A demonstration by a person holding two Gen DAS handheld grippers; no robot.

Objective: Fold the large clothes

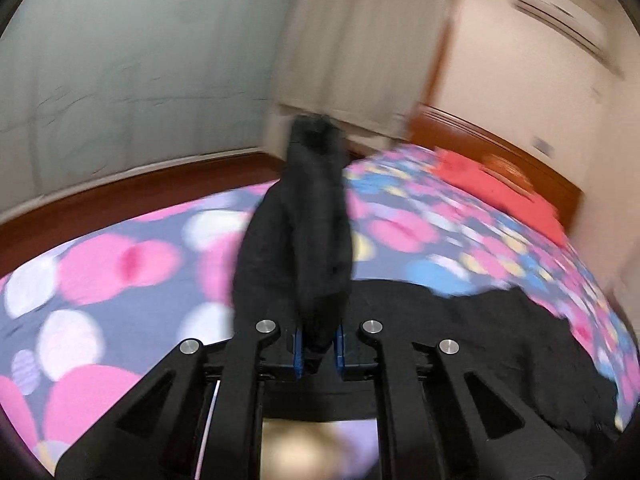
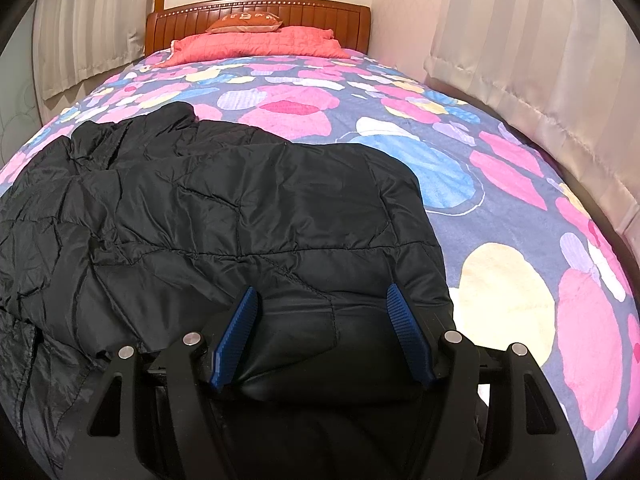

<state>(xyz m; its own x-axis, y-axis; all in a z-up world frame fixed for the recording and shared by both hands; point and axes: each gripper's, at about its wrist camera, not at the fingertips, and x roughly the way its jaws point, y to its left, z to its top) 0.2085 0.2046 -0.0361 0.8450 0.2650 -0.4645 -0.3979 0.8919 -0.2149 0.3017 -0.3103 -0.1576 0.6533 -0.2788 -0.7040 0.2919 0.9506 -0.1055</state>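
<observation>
Black puffer jacket [image 2: 240, 216] sprawls across the flowered bedspread [image 2: 500, 208], hem toward me. My left gripper [image 1: 318, 344] is clamped tight on a raised fold of it, the cloth standing above the bed. My right gripper [image 2: 328, 320] gapes wide, blue pads [image 2: 408, 336] straddling the jacket's near edge, gripping nothing.

I note the jacket [image 2: 224, 216] is black, quilted with stitched lines. Bedspread [image 2: 512, 216]: grey-blue with pink, blue, cream and lilac blobs. Far pillow [image 2: 260, 42] coral-red; headboard [image 2: 320, 12] orange-brown wood. Gripper pads [image 2: 408, 336] blue, textured.
</observation>
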